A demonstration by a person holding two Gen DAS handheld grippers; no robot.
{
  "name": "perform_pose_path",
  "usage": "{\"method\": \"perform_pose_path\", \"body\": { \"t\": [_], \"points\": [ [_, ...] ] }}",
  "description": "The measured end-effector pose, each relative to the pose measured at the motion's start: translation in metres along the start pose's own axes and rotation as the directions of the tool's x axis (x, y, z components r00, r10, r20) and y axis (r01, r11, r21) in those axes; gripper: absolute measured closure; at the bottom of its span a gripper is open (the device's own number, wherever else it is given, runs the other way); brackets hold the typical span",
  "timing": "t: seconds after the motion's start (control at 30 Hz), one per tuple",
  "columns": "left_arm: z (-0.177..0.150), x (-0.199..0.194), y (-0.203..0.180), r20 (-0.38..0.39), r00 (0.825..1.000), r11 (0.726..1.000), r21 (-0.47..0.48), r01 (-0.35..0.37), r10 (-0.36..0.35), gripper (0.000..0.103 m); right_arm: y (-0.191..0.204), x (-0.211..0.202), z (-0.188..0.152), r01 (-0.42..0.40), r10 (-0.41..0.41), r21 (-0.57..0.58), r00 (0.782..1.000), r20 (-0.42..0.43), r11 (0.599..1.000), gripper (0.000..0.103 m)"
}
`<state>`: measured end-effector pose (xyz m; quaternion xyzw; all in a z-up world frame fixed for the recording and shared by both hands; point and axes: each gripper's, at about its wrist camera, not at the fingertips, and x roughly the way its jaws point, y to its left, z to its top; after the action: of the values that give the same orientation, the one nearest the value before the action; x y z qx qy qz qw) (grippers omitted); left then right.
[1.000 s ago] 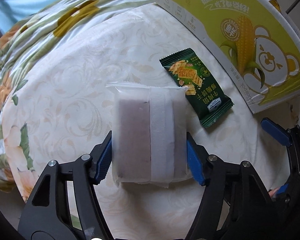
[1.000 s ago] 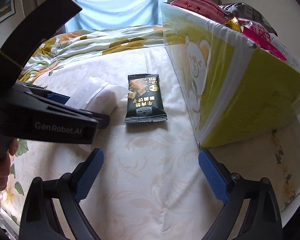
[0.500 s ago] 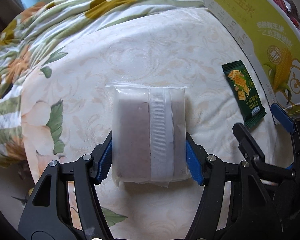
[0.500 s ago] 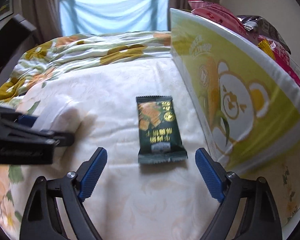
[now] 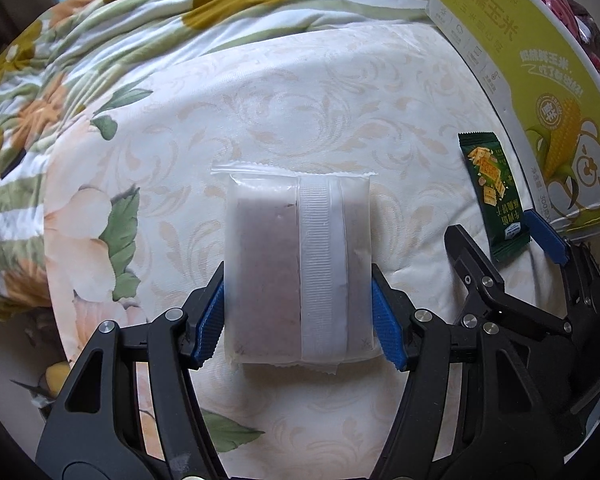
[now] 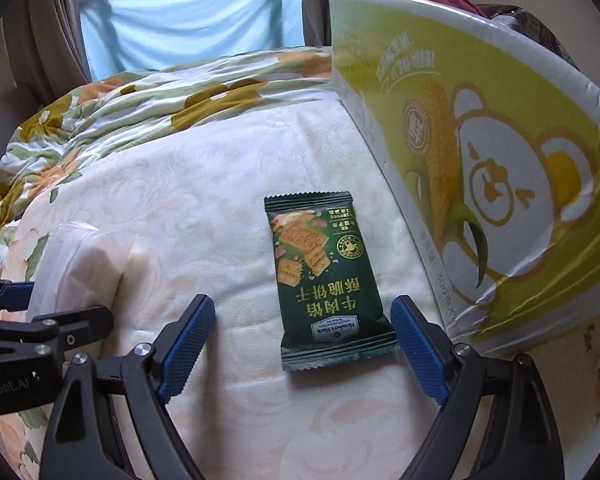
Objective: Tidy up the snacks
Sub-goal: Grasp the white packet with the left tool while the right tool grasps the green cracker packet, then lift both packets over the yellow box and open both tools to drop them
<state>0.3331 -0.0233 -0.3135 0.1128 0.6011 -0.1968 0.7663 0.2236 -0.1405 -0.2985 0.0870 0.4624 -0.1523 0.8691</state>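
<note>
Cream damask bed [image 6: 260, 168] under floral quilt [image 5: 100, 40], curtained window [image 6: 188, 16] seen only from right wrist, left gripper [image 5: 298, 320] jaws clamped on translucent snack pack [image 5: 296, 264], right gripper [image 6: 304, 344] jaws apart around green cracker packet [image 6: 324, 280]

Floral quilt [image 6: 148, 96] on bed; blue-curtained window [image 6: 188, 12] behind.

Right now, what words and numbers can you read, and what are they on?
"Member's Mark": white label on the green cracker packet.
"牛肉粒 酥脆饼干": same packet, upside down.
"RoboLAI", start cut off: left claw's arm.
"FRESH" and "鲜": round badge on the corn box.
"300g×": box edge; the rest is blurred.
White wrapped snack: no text.
</note>
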Motion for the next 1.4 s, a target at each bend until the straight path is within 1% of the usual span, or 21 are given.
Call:
{"method": "perform_pose_path", "body": {
  "t": [0.1, 0.17, 0.2, 0.23, 0.3, 0.47, 0.5, 0.53, 0.6, 0.67, 0.77, 0.87, 1.0, 1.13, 1.27, 1.4],
  "points": [
    [-0.001, 0.0, 0.003, 0.001, 1.0, 1.0, -0.007, -0.001, 0.001, 0.042, 0.0, -0.005, 0.0, -0.03, 0.029, 0.019, 0.999, 0.018, 0.999, 0.018],
    [-0.002, 0.0, 0.005, 0.001, 1.0, 1.0, -0.01, -0.006, 0.006, 0.042, 0.006, -0.004, 0.001, -0.029, 0.029, 0.007, 0.999, 0.024, 1.0, 0.019],
    [-0.002, -0.001, 0.005, 0.001, 1.0, 1.0, -0.012, -0.007, 0.007, 0.042, 0.009, -0.004, 0.002, -0.03, 0.03, -0.006, 0.999, 0.032, 1.0, 0.021],
    [-0.003, -0.001, 0.006, 0.0, 1.0, 1.0, -0.013, -0.009, 0.009, 0.042, 0.011, -0.003, 0.003, -0.032, 0.032, -0.018, 0.999, 0.036, 0.999, 0.032],
    [-0.004, -0.001, 0.007, 0.0, 1.0, 1.0, -0.01, -0.012, 0.012, 0.042, 0.015, 0.001, 0.007, -0.028, 0.029, -0.038, 0.999, 0.039, 0.999, 0.039],
    [-0.005, -0.001, 0.007, 0.005, 1.0, 1.0, -0.002, -0.011, 0.011, 0.042, 0.013, 0.012, 0.021, -0.022, 0.023, -0.022, 0.999, 0.044, 1.0, 0.045],
    [-0.006, -0.001, 0.007, 0.008, 1.0, 1.0, -0.003, -0.01, 0.01, 0.043, 0.012, 0.013, 0.023, -0.019, 0.02, -0.023, 0.999, 0.045, 1.0, 0.05],
    [-0.006, -0.002, 0.007, 0.011, 1.0, 1.0, -0.004, -0.007, 0.007, 0.043, 0.012, 0.013, 0.024, -0.017, 0.018, -0.026, 0.999, 0.046, 1.0, 0.058],
    [-0.007, -0.002, 0.008, 0.014, 1.0, 1.0, -0.007, 0.0, 0.001, 0.043, 0.011, 0.014, 0.026, -0.017, 0.019, -0.034, 0.999, 0.043, 0.999, 0.062],
    [-0.008, -0.003, 0.011, 0.016, 1.0, 1.0, -0.012, 0.009, -0.009, 0.043, 0.012, 0.014, 0.027, -0.015, 0.017, -0.042, 0.999, 0.039, 0.999, 0.063],
    [-0.009, -0.008, 0.015, 0.024, 0.999, 0.999, -0.03, 0.025, -0.025, 0.044, 0.011, 0.008, 0.026, -0.049, 0.05, -0.033, 0.998, 0.039, 0.998, 0.063],
    [-0.009, -0.021, 0.018, 0.049, 0.998, 0.999, -0.037, 0.031, -0.03, 0.044, 0.013, -0.006, 0.028, -0.07, 0.072, -0.036, 0.996, 0.053, 0.997, 0.063],
    [-0.003, -0.049, 0.017, 0.092, 0.995, 0.999, -0.028, 0.034, -0.032, 0.044, 0.019, -0.041, 0.04, -0.112, 0.118, -0.06, 0.988, 0.101, 0.992, 0.063],
    [0.009, -0.092, 0.008, 0.154, 0.987, 0.999, -0.008, 0.035, -0.034, 0.044, 0.019, -0.086, 0.06, -0.171, 0.183, -0.085, 0.971, 0.152, 0.982, 0.063],
    [0.025, -0.134, -0.012, 0.213, 0.976, 0.999, 0.011, 0.04, -0.042, 0.044, 0.002, -0.126, 0.082, -0.201, 0.214, -0.085, 0.957, 0.193, 0.976, 0.063],
    [0.042, -0.166, -0.048, 0.262, 0.963, 0.998, 0.034, 0.06, -0.066, 0.044, -0.037, -0.161, 0.105, -0.232, 0.24, -0.066, 0.946, 0.216, 0.971, 0.063]
  ]
}}
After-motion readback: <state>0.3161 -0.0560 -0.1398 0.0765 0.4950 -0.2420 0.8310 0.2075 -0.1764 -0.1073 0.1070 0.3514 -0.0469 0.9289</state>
